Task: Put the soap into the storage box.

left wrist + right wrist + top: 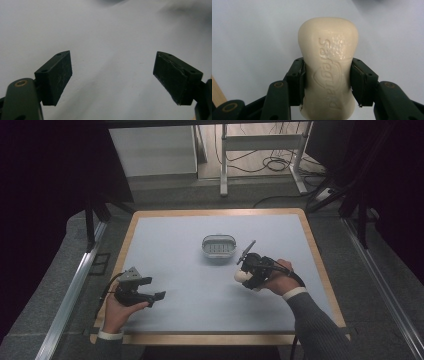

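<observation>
A cream bar of soap point(328, 67) with raised lettering fills the right gripper view, pinched at its waist between the two black jaws. My right gripper point(246, 276) is shut on it, and the soap point(242, 276) shows as a pale lump just above the table mat, right of centre. A grey oval soap dish point(218, 246) with a slotted floor sits on the mat a little behind and left of that gripper. My left gripper point(159, 296) rests low at the front left, jaws spread wide with only bare mat between them point(112, 77).
The light blue mat point(190, 285) covers a wooden-edged table point(320, 270). Dark frame posts stand at both sides, and a desk frame with cables is on the floor beyond the far edge.
</observation>
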A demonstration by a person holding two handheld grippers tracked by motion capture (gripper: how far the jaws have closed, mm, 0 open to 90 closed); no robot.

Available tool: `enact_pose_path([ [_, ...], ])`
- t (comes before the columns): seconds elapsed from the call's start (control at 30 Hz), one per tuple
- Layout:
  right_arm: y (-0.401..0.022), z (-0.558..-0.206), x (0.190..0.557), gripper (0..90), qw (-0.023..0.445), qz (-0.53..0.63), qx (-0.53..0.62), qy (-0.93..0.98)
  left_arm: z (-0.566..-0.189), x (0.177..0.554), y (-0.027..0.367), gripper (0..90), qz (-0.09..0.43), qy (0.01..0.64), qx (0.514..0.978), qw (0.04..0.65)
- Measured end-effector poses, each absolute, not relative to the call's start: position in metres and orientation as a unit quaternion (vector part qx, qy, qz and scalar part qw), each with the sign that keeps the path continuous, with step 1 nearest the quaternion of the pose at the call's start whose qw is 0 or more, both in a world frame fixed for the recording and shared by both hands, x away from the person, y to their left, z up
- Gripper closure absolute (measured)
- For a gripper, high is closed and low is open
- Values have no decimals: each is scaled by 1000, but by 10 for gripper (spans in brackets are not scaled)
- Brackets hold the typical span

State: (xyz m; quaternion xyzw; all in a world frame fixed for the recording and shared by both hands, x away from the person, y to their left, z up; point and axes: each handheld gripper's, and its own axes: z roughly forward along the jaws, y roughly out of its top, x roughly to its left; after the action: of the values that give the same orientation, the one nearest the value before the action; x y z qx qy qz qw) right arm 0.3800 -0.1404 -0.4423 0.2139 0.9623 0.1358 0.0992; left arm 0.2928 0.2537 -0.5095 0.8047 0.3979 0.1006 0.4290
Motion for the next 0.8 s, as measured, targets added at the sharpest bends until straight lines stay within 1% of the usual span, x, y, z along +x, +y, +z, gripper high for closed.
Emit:
enact_pose_path([
  [0.1, -140, -440, 383, 499, 101, 138, 213, 962, -509, 293, 253, 160, 90, 390, 802, 443],
  [0.27, -138, -437, 389, 499, 106, 139, 215, 961, -509, 293, 250, 160, 94, 390, 806, 435],
  [0.57, -135, -434, 401, 499, 111, 144, 214, 960, -510, 293, 251, 160, 90, 388, 807, 435],
  [0.67, -134, -432, 405, 499, 120, 146, 219, 957, -510, 293, 250, 160, 90, 388, 808, 434],
  [0.8, -132, -430, 412, 499, 119, 147, 221, 957, -510, 293, 250, 156, 84, 389, 806, 439],
])
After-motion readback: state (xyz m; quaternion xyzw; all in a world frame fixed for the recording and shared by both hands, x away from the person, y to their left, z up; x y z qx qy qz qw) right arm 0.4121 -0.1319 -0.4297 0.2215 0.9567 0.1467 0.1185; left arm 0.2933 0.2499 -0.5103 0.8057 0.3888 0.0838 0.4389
